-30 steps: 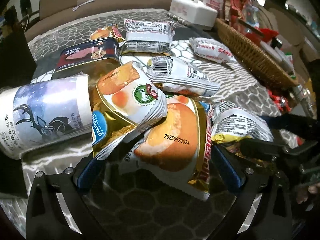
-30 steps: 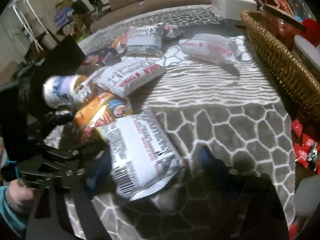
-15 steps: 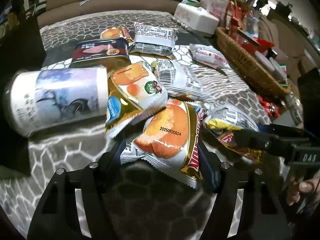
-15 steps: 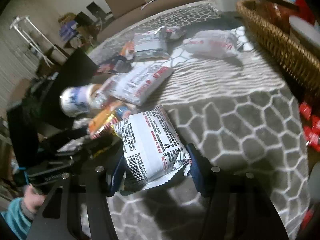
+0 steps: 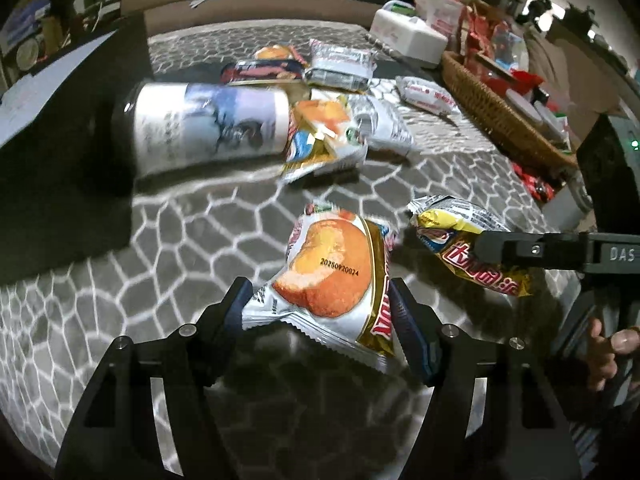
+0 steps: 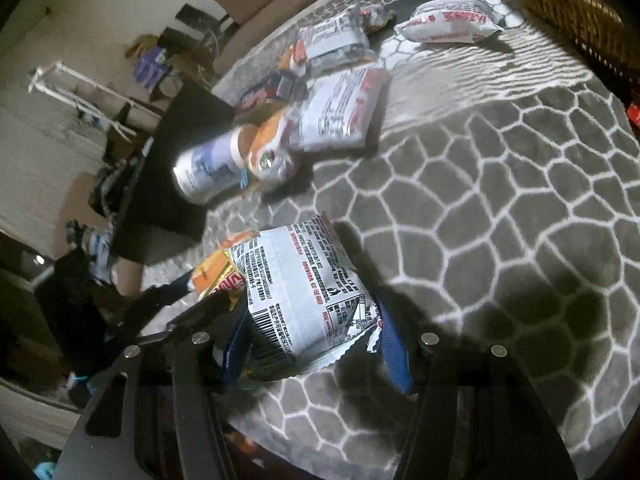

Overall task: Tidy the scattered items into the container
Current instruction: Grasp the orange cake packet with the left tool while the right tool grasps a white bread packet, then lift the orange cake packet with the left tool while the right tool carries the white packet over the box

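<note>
The left gripper (image 5: 320, 304) is clamped on a cake packet (image 5: 332, 280), its blue pads pressing both sides of the wrapper; its jaws have just been closing, and the packet sits between them, lifted clear of the grey patterned cloth (image 5: 180, 232). To the right of these jaws, at about the same depth, the right gripper (image 5: 476, 248) shows side-on, pinching a yellow-and-silver packet (image 5: 460, 240). A hand (image 5: 608, 352) grips the tool behind it.

In the right wrist view, the right gripper (image 6: 312, 332) has also just been closing, and it grips the packet (image 6: 296, 288) with its printed silver back facing the camera, held narrow between the pads. Just left of these jaws the tip of the left gripper and the orange corner of its cake packet (image 6: 216, 276) show.

Ahead of the left jaws, a second cake packet (image 5: 320, 140) lies against a white can (image 5: 208, 124) on its side, to the left. Beside them, to the right, a silver packet (image 5: 384, 128) lies flat. Beyond lie a dark tin (image 5: 264, 72), another silver packet (image 5: 340, 66) and a white-and-red packet (image 5: 428, 94).

Far right of both jaws stands the wicker basket (image 5: 492, 112), with red wrappers and other things inside. A white box (image 5: 408, 38) sits behind it.
</note>
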`<control>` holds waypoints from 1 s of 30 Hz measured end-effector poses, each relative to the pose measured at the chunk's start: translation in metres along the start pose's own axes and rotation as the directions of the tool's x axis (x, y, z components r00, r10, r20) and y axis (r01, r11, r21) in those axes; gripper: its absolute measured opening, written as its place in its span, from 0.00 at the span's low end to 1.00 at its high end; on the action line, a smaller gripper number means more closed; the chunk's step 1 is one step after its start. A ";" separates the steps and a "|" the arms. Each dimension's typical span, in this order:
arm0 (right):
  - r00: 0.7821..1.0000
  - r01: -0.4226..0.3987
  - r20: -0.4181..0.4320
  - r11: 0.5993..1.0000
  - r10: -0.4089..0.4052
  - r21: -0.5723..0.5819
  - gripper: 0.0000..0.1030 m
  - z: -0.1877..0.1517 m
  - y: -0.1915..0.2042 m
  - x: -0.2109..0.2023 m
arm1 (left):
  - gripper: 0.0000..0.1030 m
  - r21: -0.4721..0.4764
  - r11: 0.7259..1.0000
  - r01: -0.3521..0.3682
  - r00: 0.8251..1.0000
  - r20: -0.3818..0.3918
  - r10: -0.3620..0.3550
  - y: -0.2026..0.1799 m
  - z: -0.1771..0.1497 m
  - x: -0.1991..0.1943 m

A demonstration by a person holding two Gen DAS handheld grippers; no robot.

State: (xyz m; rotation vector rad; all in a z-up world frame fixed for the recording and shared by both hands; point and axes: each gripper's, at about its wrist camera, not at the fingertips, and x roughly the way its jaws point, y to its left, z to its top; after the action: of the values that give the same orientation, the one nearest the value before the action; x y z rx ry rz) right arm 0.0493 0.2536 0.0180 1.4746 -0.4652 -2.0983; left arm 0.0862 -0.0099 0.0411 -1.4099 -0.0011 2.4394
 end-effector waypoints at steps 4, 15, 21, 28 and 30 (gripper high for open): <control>0.990 0.140 0.010 0.986 -0.140 -0.096 0.59 -0.008 0.014 0.001 | 0.64 0.005 1.000 -0.011 1.000 -0.008 0.011 -0.002 -0.013 -0.004; 0.928 0.372 0.075 0.892 -0.366 -0.255 0.81 -0.033 0.029 0.008 | 0.75 -0.012 0.999 -0.033 0.999 -0.024 0.032 0.001 -0.015 0.001; 0.919 0.395 0.100 0.876 -0.382 -0.277 0.81 -0.037 0.032 0.006 | 0.76 -0.002 0.999 -0.043 0.999 -0.031 0.043 0.001 -0.011 0.012; 0.914 0.401 0.099 0.842 -0.393 -0.361 0.64 -0.028 0.040 0.023 | 0.64 0.033 0.998 -0.046 0.998 -0.042 0.047 -0.003 -0.008 0.024; 0.914 0.400 0.094 0.835 -0.395 -0.378 0.59 -0.027 0.044 0.027 | 0.62 0.030 0.999 -0.039 0.998 -0.041 0.040 -0.003 -0.006 0.024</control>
State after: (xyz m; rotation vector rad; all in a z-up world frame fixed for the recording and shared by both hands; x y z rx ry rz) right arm 0.0772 0.2029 0.0126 1.4013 0.2831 -2.3375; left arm 0.0811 -0.0019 0.0184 -1.4605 0.0727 2.4314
